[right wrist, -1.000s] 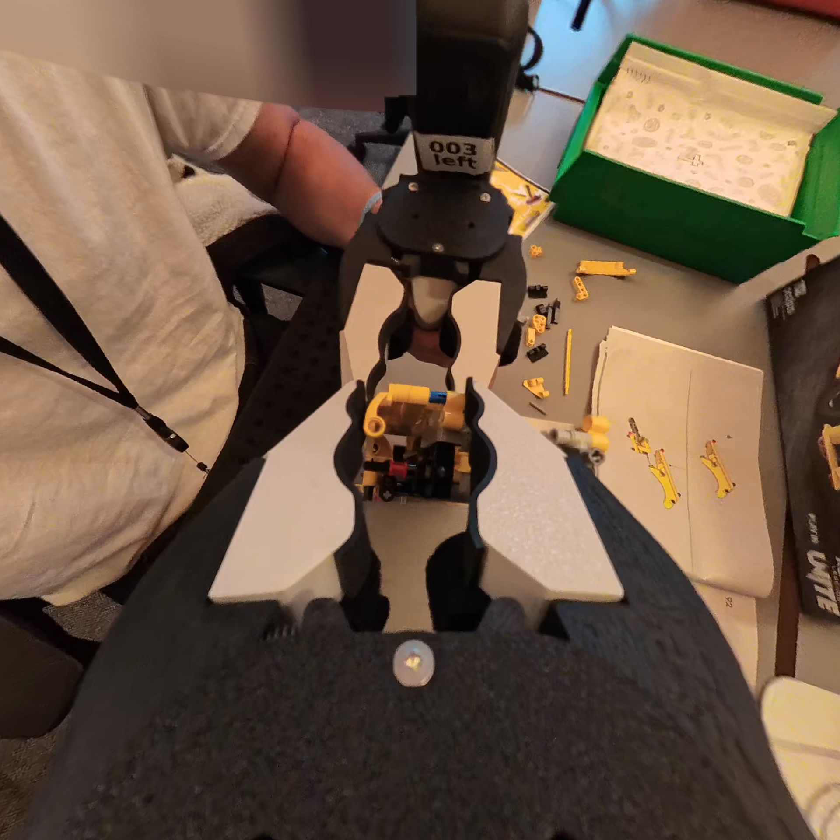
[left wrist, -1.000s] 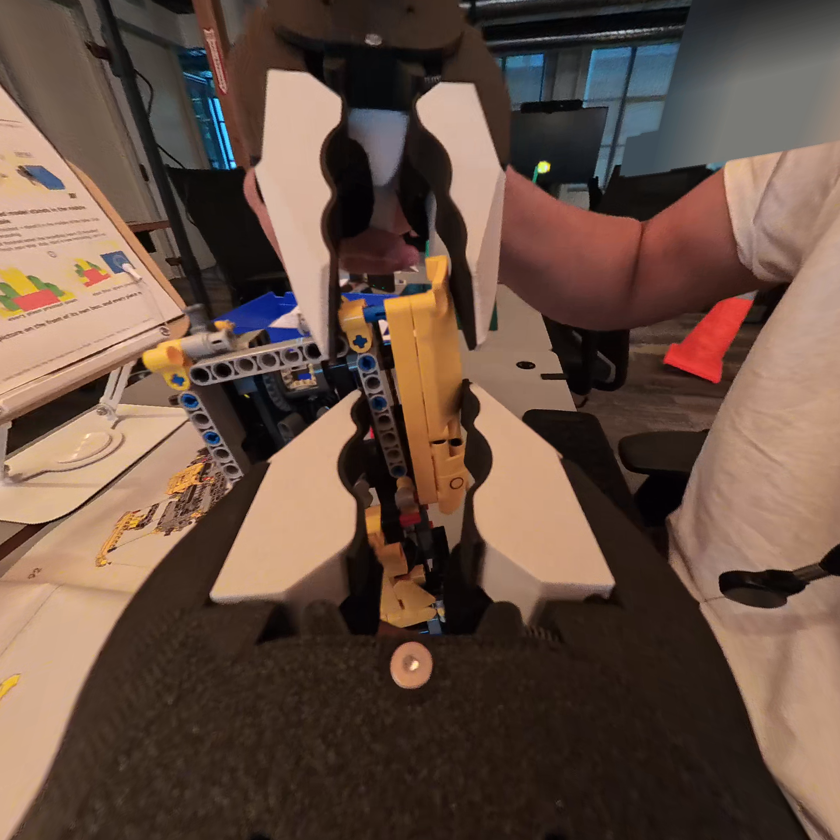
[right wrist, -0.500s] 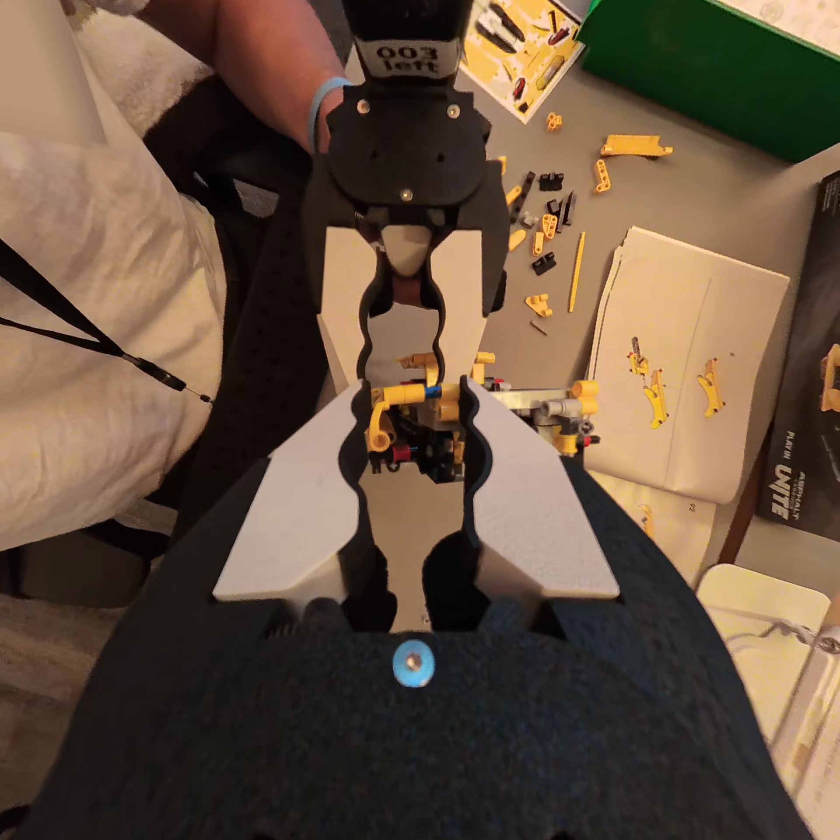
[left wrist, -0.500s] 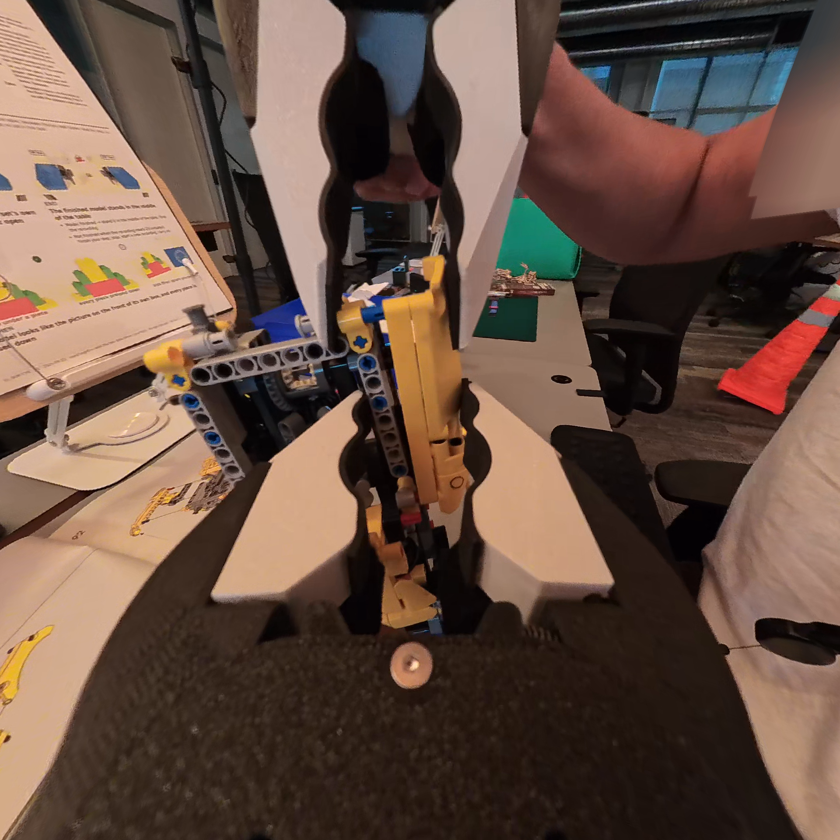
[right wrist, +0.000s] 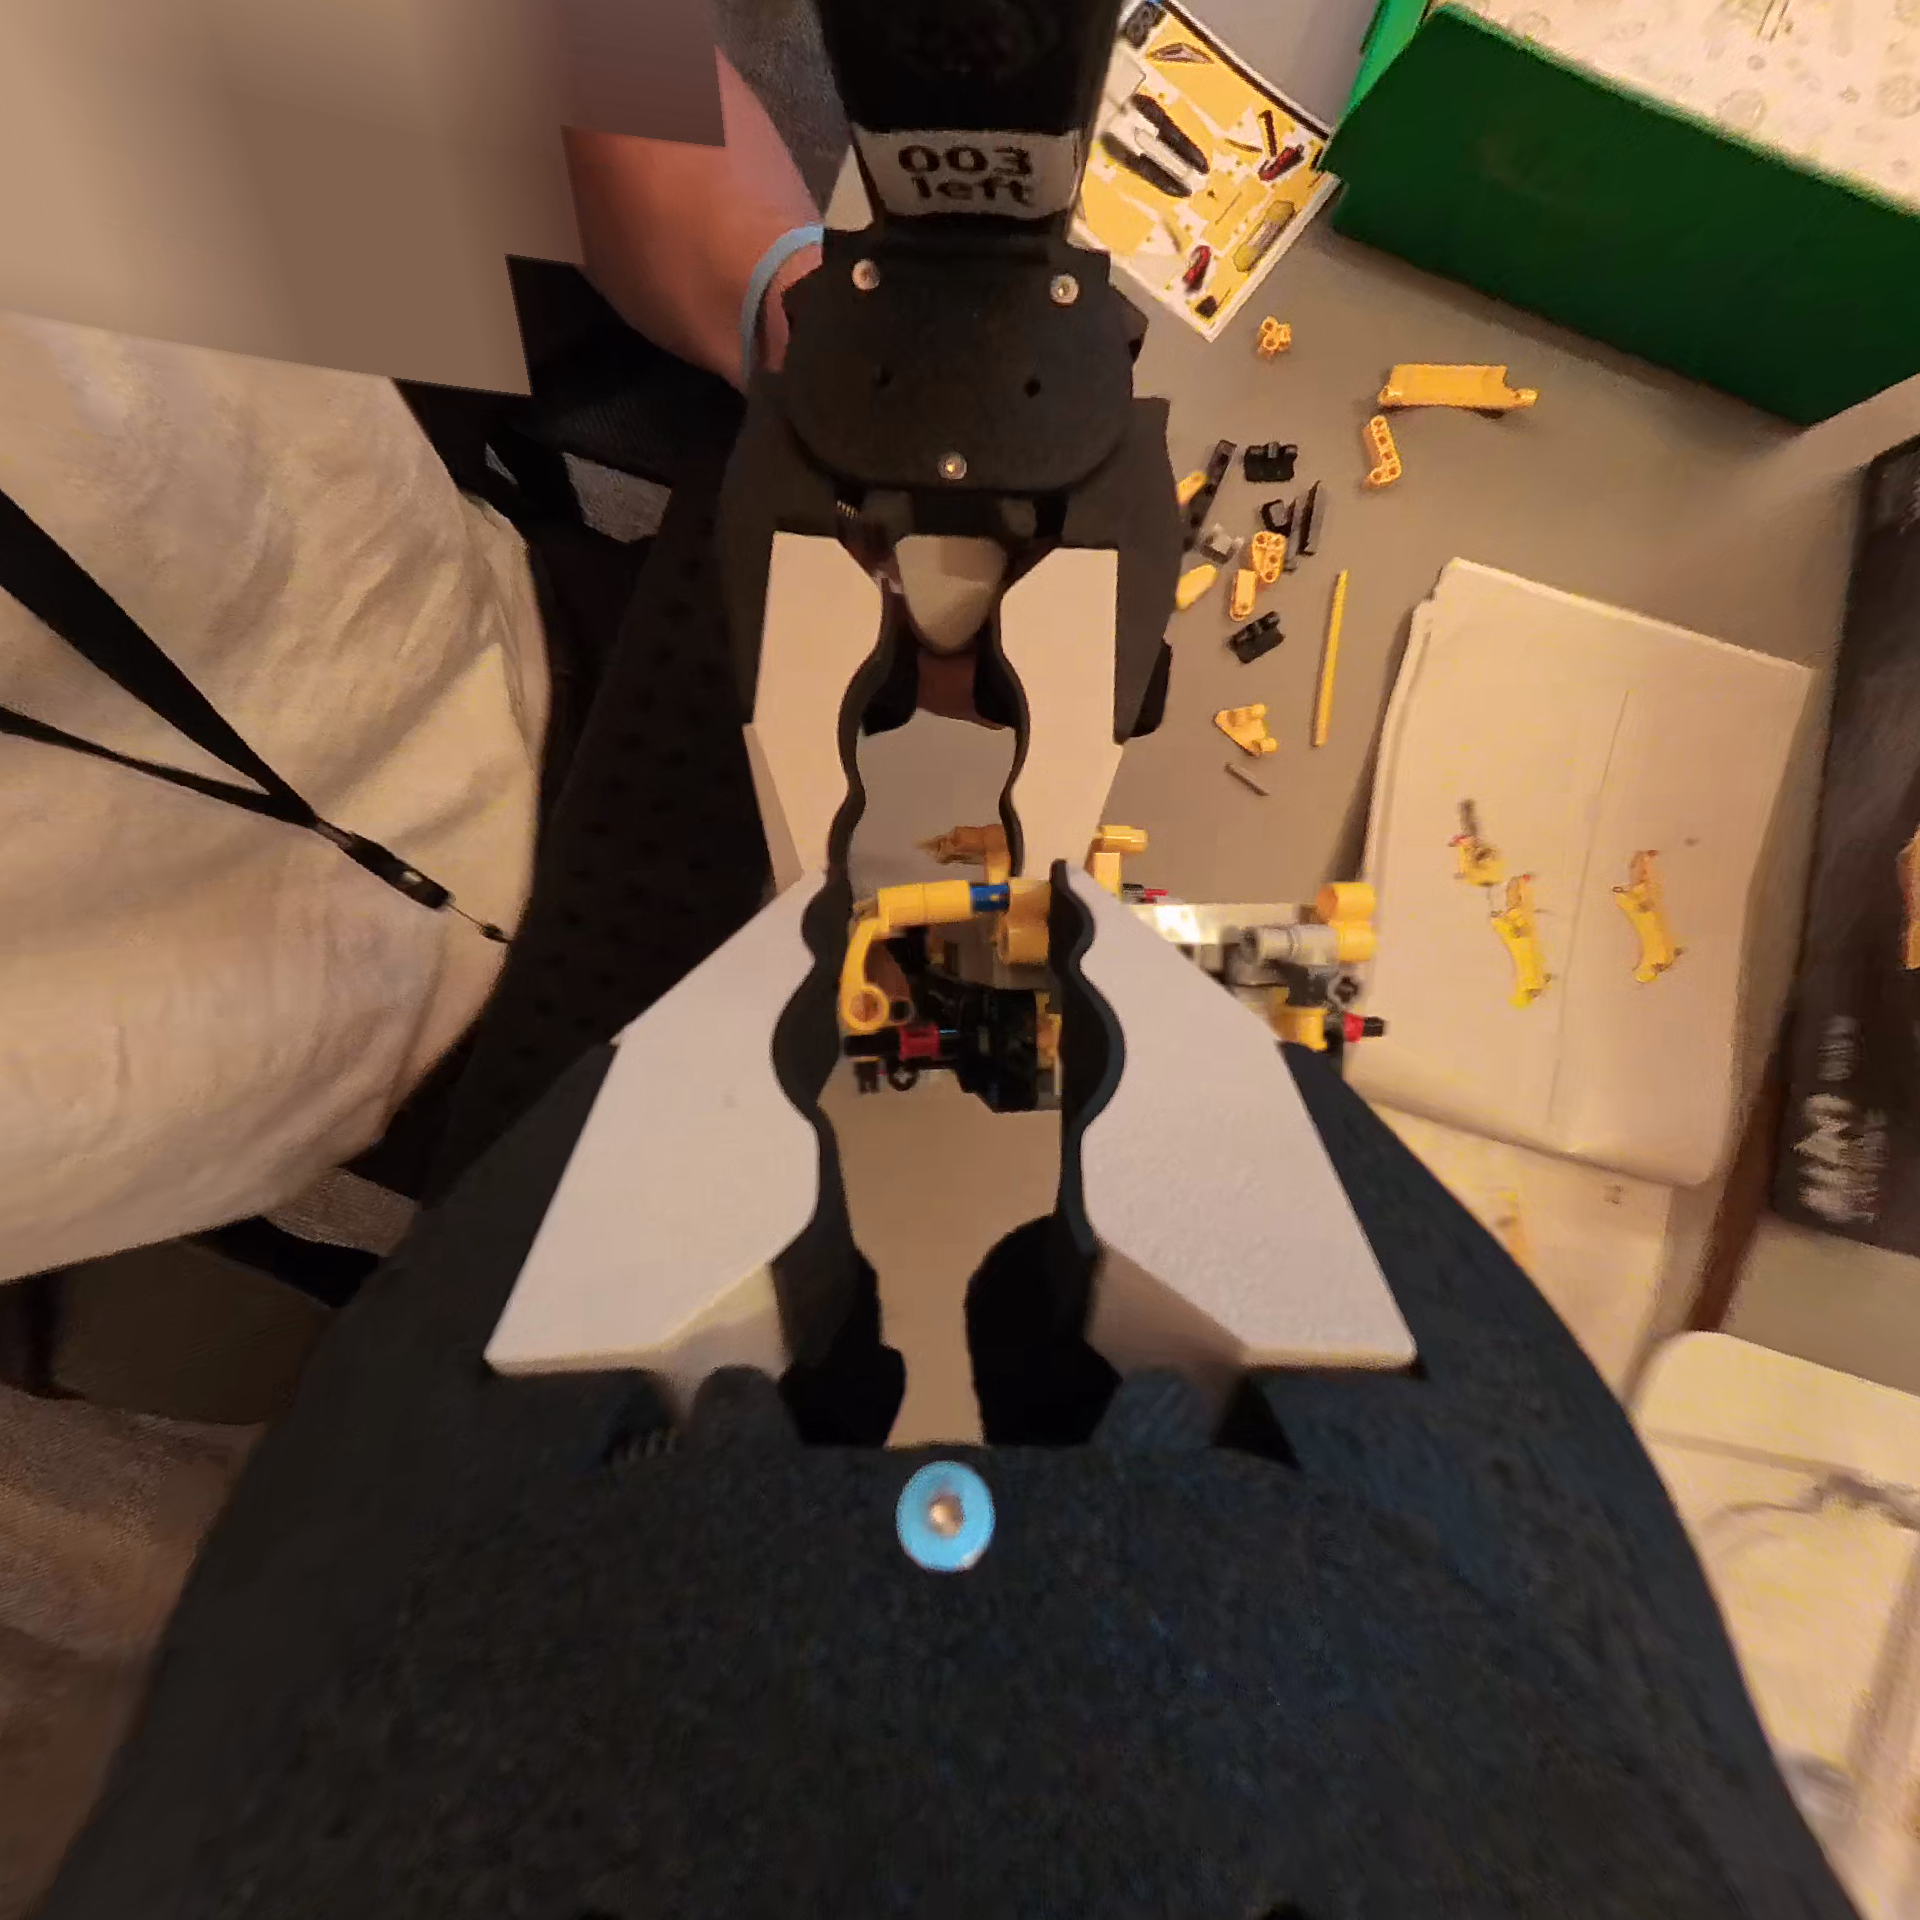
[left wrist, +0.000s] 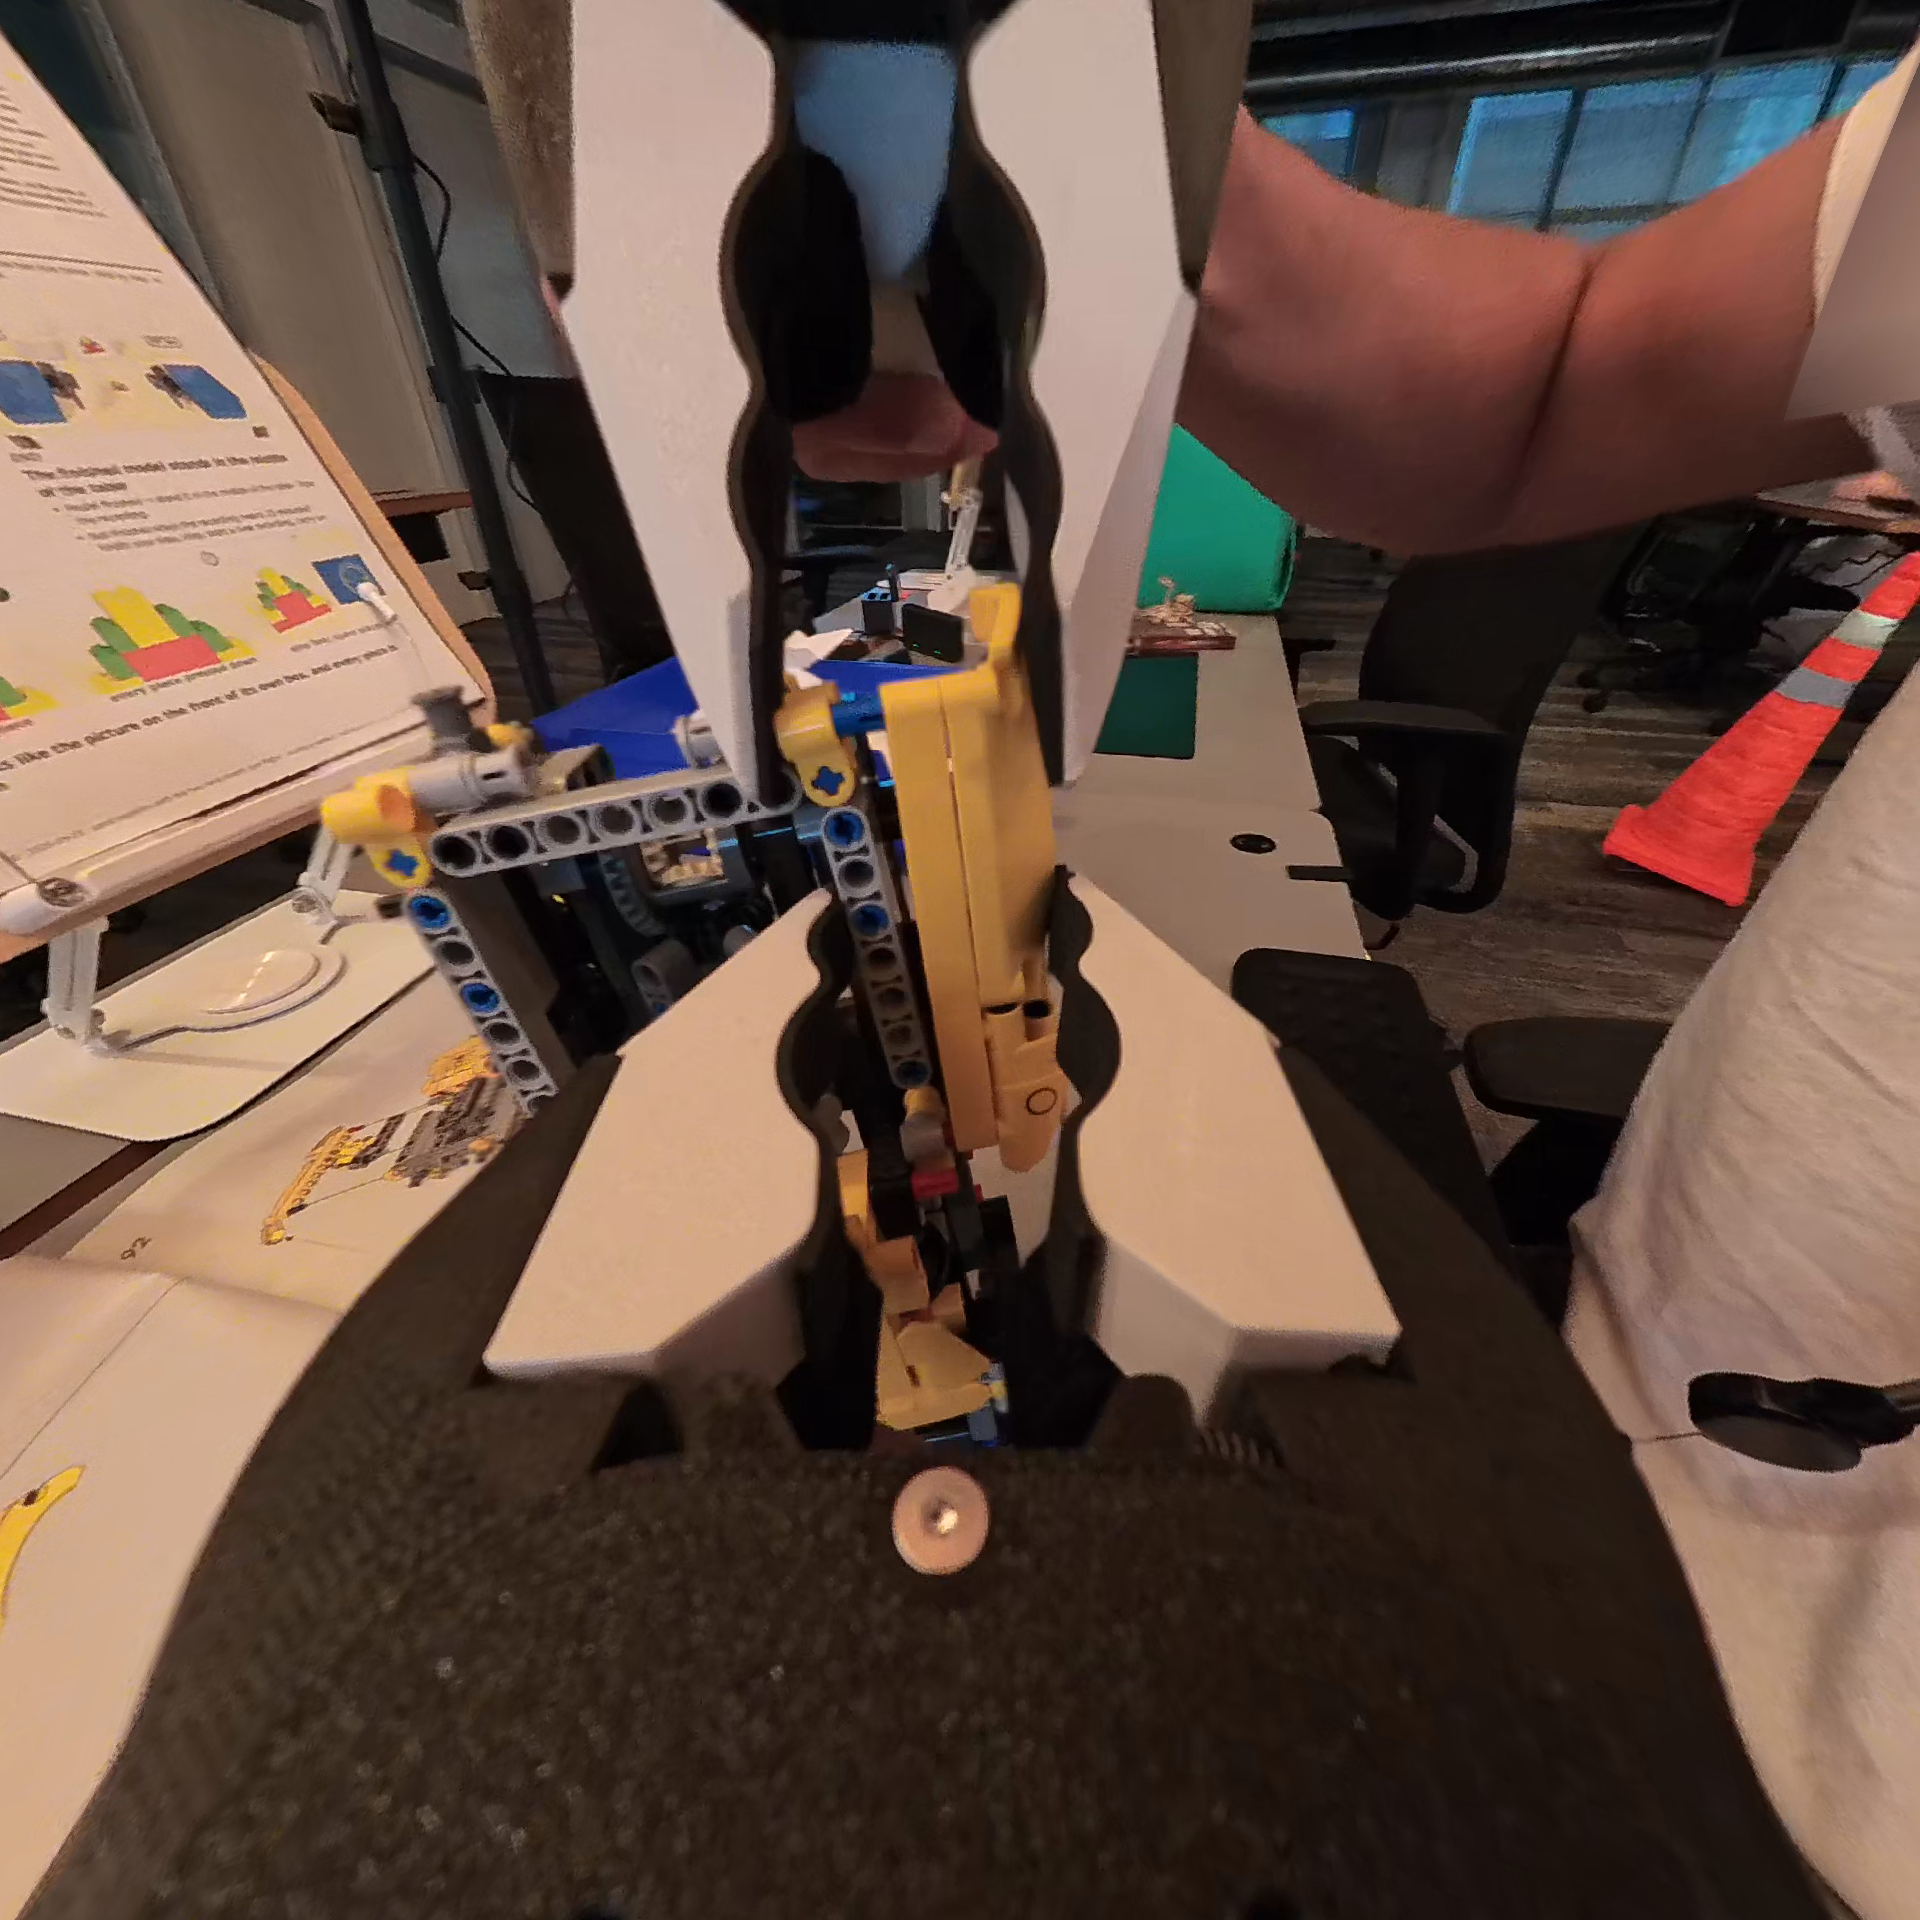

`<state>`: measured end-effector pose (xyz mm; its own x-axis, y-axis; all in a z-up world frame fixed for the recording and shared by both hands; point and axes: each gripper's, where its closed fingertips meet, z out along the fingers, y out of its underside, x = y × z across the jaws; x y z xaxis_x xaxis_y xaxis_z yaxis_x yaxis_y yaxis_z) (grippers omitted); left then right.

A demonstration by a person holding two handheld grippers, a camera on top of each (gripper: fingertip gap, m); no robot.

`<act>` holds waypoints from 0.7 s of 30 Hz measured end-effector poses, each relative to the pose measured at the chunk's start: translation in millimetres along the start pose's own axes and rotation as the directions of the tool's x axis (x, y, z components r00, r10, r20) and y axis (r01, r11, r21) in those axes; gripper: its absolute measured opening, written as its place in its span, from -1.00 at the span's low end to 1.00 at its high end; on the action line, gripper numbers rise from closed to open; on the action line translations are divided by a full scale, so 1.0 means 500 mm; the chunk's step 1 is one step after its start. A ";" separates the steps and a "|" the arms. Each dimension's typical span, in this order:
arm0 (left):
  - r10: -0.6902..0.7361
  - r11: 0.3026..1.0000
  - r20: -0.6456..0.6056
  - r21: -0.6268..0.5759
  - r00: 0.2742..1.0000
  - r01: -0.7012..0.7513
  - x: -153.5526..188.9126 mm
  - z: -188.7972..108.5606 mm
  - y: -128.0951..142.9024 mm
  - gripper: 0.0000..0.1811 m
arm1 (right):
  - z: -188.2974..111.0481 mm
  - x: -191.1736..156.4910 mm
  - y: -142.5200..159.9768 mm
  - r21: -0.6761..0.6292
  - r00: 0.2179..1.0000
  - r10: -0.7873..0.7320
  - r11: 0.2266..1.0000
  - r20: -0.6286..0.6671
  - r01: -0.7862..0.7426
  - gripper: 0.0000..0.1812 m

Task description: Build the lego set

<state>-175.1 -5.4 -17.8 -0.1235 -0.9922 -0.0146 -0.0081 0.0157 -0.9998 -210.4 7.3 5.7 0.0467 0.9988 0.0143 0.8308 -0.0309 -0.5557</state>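
The left gripper (left wrist: 940, 997) is clamped on the lego model (left wrist: 966, 904), its two white fingers pressed against the sides of the yellow panel and grey studded beam that stand upright between them. From the model a grey beam (left wrist: 592, 826) with round holes juts out to the left, ending in a yellow connector and a light grey pin. The right gripper (left wrist: 904, 748) comes down from above in the left wrist view, its fingertips at the model's upper end, on either side of the yellow and blue pieces there. In the right wrist view the right gripper (right wrist: 940, 935) has its fingers closed on the sides of the model (right wrist: 956, 977), whose yellow, black and red parts show in the gap, with the left gripper (right wrist: 925, 831) facing it from the far side. On the grey table (right wrist: 1558, 499) to the right lie loose yellow and black pieces (right wrist: 1262, 561), a long yellow axle (right wrist: 1330, 655), an open instruction booklet (right wrist: 1558, 883) and a green box (right wrist: 1621, 208) at the far edge. A propped sheet with coloured block drawings (left wrist: 156, 520) stands at the left, and an orange cone (left wrist: 1787, 727) sits on the floor at the far right.
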 end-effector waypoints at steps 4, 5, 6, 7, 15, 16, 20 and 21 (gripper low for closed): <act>0.008 1.000 -0.016 -0.014 1.000 -0.009 0.008 0.006 0.001 -0.59 | -0.007 -0.007 -0.001 0.010 0.987 0.126 0.992 0.097 -0.127 -0.65; 0.007 1.000 -0.018 -0.015 1.000 -0.007 0.008 0.006 0.001 -0.59 | -0.008 -0.006 0.000 0.016 0.988 0.123 0.992 0.091 -0.125 -0.65; 0.010 1.000 -0.017 -0.017 1.000 -0.010 0.009 0.006 0.001 -0.58 | -0.008 -0.007 0.001 0.016 0.989 0.122 0.992 0.087 -0.124 -0.65; 0.013 1.000 -0.005 -0.018 1.000 -0.013 0.007 0.008 0.001 -0.58 | -0.010 -0.005 0.001 0.013 0.989 0.125 0.992 0.079 -0.126 -0.65; -0.077 0.997 0.280 0.044 0.957 0.068 -0.046 0.007 -0.004 -0.59 | -0.044 0.050 0.016 0.207 0.797 0.428 0.904 -0.426 -0.375 -0.46; -0.076 0.997 0.309 0.045 0.948 0.065 -0.048 0.010 -0.004 -0.59 | -0.045 0.053 0.029 0.232 0.747 0.461 0.887 -0.480 -0.399 -0.44; -0.074 0.997 0.378 0.047 0.923 0.060 -0.052 0.019 -0.004 -0.58 | -0.043 0.063 0.050 0.454 0.583 0.637 0.770 -0.504 -0.449 -0.42; -0.075 0.997 0.390 0.045 0.918 0.062 -0.053 0.021 -0.004 -0.58 | -0.042 0.063 0.047 0.524 0.564 0.687 0.721 -0.458 -0.453 -0.45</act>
<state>-161.6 19.6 -15.3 0.2738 -0.9601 0.0572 0.0290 -0.0513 -0.9983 -177.7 37.3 10.7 0.8512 0.5248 0.0071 0.2874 -0.4546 -0.8430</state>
